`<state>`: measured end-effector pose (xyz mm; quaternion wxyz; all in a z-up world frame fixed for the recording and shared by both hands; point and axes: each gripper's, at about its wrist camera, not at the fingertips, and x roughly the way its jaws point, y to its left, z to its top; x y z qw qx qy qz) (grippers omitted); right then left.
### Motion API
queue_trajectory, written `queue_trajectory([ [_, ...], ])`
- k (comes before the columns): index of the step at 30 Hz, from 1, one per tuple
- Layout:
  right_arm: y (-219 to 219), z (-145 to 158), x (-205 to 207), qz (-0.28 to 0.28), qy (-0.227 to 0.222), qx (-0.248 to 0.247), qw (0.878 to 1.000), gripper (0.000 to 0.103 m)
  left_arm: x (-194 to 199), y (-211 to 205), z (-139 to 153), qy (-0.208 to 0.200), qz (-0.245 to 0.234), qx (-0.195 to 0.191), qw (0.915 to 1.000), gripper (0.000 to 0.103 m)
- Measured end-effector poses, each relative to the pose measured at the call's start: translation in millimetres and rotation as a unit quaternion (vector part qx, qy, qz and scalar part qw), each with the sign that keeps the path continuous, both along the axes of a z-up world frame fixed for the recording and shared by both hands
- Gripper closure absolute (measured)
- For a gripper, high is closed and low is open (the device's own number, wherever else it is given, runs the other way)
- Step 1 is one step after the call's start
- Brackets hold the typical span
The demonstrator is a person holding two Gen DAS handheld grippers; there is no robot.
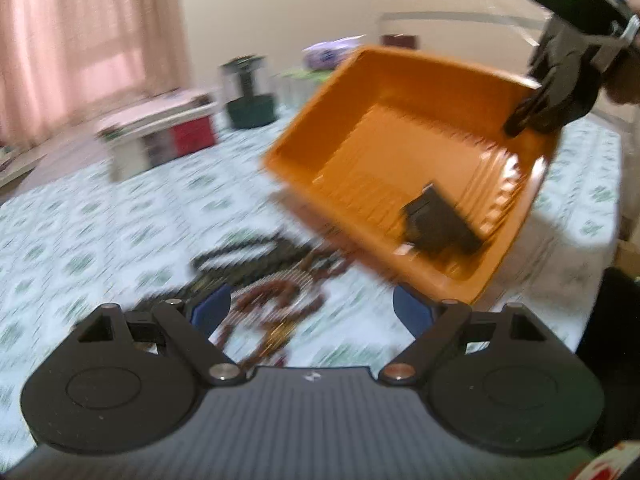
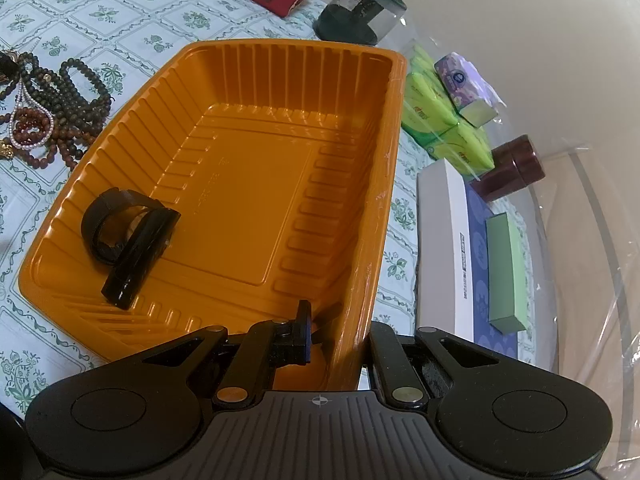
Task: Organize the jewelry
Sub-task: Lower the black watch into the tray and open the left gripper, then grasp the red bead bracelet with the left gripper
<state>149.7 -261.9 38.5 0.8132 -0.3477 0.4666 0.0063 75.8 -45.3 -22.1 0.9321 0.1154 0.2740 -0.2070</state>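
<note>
right gripper (image 2: 340,344) clamping tilted orange tray (image 2: 248,184) wall

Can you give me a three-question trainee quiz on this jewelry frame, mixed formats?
1. True or false: the ribbed orange plastic tray lies flat on the floral tablecloth.
2. Multiple choice: what is inside the tray? A) a white pearl strand B) a black watch-like band C) nothing
3. Fill in: the right gripper is shut on the tray's ____, while the left gripper is open above the heap of dark bead strands.

Key
1. False: it is held tilted above the cloth.
2. B.
3. Wall: one finger inside, one outside.
</note>
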Motion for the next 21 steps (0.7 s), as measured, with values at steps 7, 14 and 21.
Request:
queue_trajectory([
  [7, 1.1, 0.3, -0.6, 0.001, -0.001, -0.003, 1.0, 0.094, 3.6, 25.7, -16.3, 0.02, 0.043, 0.012, 0.9988, 0.031],
  [14, 0.7, 0.3, -0.8, 0.001, 0.0, -0.004, 1.0, 0.094, 17.1, 13.5, -25.9, 0.032, 0.021, 0.03, 0.9988, 0.066],
  [21, 0.4, 0.4, -0.3, 0.0, 0.001, -0.003, 1.0, 0.094, 26.4, 2.6, -28.8, 0.04, 0.008, 0.052, 0.9978, 0.092],
])
